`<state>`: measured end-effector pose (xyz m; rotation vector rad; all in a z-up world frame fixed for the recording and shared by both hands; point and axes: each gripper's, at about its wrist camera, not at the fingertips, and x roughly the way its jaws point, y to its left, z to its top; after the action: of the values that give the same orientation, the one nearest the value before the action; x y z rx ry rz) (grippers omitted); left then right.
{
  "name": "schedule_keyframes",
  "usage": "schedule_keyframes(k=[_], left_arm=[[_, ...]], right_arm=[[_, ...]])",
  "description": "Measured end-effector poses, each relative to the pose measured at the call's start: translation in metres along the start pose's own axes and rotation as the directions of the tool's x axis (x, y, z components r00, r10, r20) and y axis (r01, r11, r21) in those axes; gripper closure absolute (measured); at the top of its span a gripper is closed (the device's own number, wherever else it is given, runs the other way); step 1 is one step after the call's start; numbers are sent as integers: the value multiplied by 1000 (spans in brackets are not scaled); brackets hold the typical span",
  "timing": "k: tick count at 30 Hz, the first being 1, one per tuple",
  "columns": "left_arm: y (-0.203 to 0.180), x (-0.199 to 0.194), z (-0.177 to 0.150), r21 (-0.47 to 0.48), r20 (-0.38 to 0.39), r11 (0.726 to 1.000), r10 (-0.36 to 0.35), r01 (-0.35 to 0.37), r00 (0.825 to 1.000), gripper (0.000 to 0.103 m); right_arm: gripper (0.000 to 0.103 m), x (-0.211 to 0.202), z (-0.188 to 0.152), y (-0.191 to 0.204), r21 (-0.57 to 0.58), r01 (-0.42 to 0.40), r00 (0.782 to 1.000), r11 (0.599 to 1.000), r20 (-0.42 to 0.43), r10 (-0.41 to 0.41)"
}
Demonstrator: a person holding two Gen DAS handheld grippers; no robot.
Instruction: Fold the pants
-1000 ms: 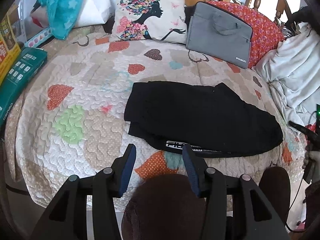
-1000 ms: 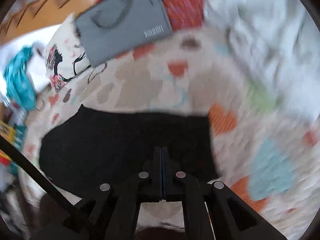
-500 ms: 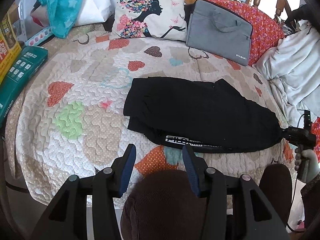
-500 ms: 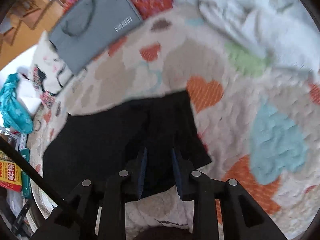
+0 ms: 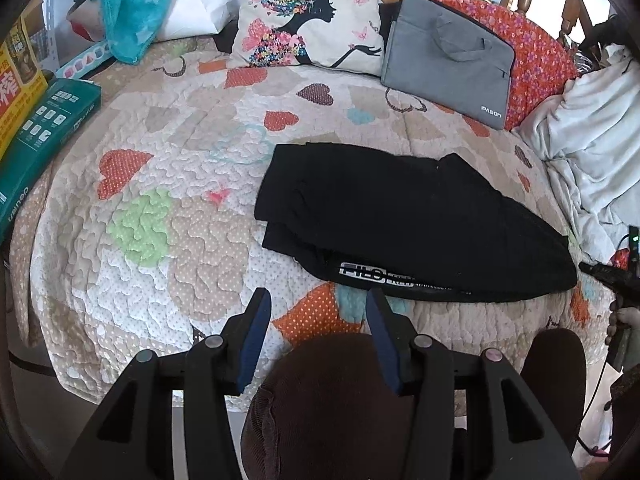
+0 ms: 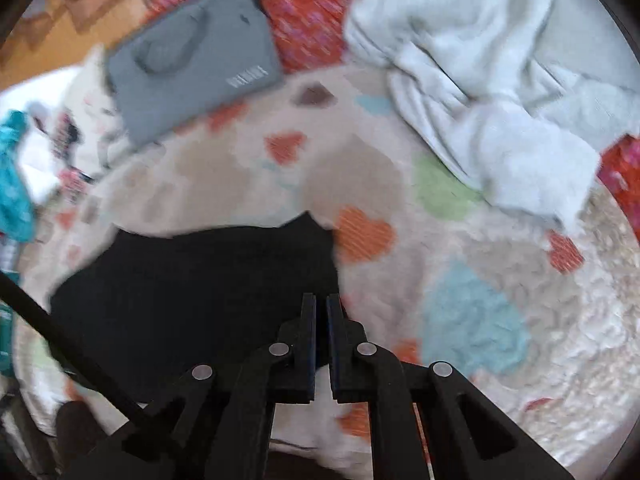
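My left gripper (image 5: 318, 306) hangs back over my knee (image 5: 336, 396), near the front edge of the bed (image 5: 132, 264); its jaws are spread wide and hold nothing, the same as a second ago; it has not moved.

The pants (image 5: 404, 220) lie on the quilt, black and already folded over, with the white logo (image 5: 376, 274) at the near edge; they are a long flat shape, left to right, and two layers peek out at the left end.

My right gripper (image 6: 321, 308) is the one that changed; a second ago its jaws were shut tight, half a second ago they were spread a little over the pants' end, and now they are nearly closed again with only a thin slit between them. The tips sit right at the right end of the pants (image 6: 192, 292), but the picture is blurry (my hand is moving fast), so I cannot tell if any cloth is pinched or not.

I think this means I am trying to grab that end for the next fold; the pants are still long, so they need one more fold across. If the pinch missed, I must open and try again; if it took only the top layer, the fold will come out messy.
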<state>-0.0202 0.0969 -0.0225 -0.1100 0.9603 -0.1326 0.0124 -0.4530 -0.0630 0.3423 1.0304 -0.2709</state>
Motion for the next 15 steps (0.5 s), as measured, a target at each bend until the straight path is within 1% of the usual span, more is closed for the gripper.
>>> schedule_keyframes(k=[1, 2, 3, 5, 7, 8, 9, 10, 11, 12, 13, 15], left_arm=[[0, 0, 0, -1, -2, 1000, 0, 0, 1000, 55], [1, 0, 0, -1, -3, 1000, 2, -2, 1000, 55], [1, 0, 0, -1, -2, 1000, 2, -2, 1000, 55], [2, 1, 0, -5, -4, 1000, 0, 0, 1000, 54], [3, 5, 2, -22, -11, 1000, -7, 7, 1000, 54], [3, 7, 3, -32, -13, 999, -11, 10, 1000, 54], [3, 9, 3, -42, -13, 999, -18, 17, 1000, 54], [3, 10, 3, -48, -13, 999, -24, 24, 1000, 54], [2, 12, 3, -51, -14, 998, -32, 31, 999, 54], [1, 14, 2, -51, -15, 998, -35, 34, 999, 54], [1, 16, 2, -49, -15, 998, -34, 33, 999, 54], [4, 19, 2, -57, -13, 998, -40, 39, 999, 54]], right_arm=[[98, 6, -1, -6, 16, 33, 999, 999, -20, -33], [97, 5, -2, -13, 52, 30, 999, 998, -17, -29], [97, -1, -2, -18, 93, 25, 1000, 995, 4, -25], [96, -17, 1, -13, 91, 6, 998, 996, 69, -12], [89, -30, 8, 3, 46, -68, 992, 997, 112, 63], [83, -32, 12, 14, 25, -136, 985, 990, 111, 132], [80, -32, 18, 26, 4, -209, 974, 978, 96, 207], [80, -30, 24, 42, -22, -271, 960, 962, 70, 272], [80, -27, 28, 56, -42, -314, 948, 949, 48, 316], [80, -23, 34, 73, -62, -366, 930, 929, 25, 368], [80, -19, 39, 95, -88, -422, 906, 903, -2, 423], [80, -10, 44, 136, -130, -487, 873, 864, -53, 485]])
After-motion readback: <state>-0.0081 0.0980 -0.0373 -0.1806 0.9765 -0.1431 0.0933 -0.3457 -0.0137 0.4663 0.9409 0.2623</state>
